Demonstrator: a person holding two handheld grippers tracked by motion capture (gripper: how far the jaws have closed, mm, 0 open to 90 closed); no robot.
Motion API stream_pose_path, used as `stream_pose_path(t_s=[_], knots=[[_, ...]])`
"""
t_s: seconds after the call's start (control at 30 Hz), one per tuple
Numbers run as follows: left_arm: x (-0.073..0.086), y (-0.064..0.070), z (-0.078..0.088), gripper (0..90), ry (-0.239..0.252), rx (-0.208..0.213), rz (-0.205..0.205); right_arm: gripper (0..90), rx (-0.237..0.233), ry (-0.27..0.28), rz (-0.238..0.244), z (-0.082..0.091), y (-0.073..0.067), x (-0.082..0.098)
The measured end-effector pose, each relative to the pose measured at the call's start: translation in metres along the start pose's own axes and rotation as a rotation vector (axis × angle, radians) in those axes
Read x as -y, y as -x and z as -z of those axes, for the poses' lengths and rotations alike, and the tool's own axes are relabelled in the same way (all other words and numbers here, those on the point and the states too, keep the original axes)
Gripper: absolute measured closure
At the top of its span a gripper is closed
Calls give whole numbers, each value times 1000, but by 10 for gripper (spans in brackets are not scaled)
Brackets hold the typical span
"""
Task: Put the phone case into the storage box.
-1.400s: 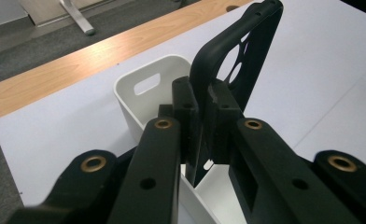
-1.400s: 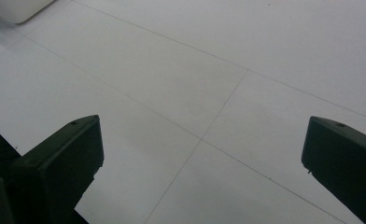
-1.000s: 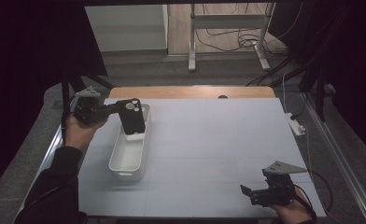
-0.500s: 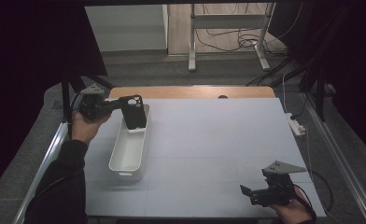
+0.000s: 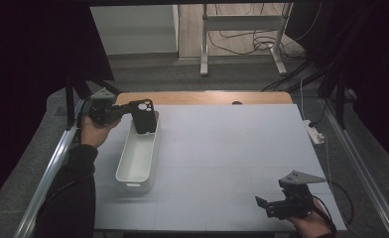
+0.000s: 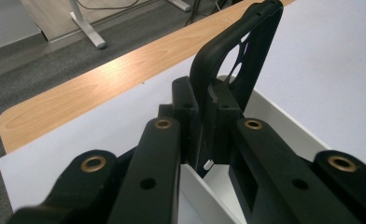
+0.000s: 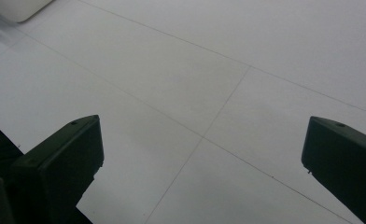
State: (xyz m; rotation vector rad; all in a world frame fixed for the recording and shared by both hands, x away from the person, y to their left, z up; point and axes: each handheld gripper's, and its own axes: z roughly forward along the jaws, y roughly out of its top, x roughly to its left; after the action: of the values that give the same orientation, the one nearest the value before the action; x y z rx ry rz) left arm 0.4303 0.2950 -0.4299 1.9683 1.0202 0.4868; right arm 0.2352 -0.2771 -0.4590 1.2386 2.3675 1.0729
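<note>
Left gripper clamped a black phone case by its edge, over the far end of the white bin. Right gripper sat idle near right, jaws wide open, empty. Best to lower the case inside the walls before letting go.

**Left gripper clamping a black phone case over the bin**

The left gripper is pinching the edge of a black phone case, its jaws pressing on it from both sides. The case is standing up and leaning right, cutouts showing. Below, the white bin is sitting on the pale table cover, with the wooden table edge running behind.
</note>
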Motion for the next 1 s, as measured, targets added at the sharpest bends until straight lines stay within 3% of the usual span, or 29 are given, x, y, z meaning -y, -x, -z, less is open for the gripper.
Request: stream_pose_path(t_s=[0.67, 1.0], knots=[[-2, -4, -19, 834, 19, -34, -40, 0, -8, -4, -5, 0, 1, 0], [1, -5, -23, 831, 43, -28, -27, 0, -13, -4, -9, 0, 2, 0]])
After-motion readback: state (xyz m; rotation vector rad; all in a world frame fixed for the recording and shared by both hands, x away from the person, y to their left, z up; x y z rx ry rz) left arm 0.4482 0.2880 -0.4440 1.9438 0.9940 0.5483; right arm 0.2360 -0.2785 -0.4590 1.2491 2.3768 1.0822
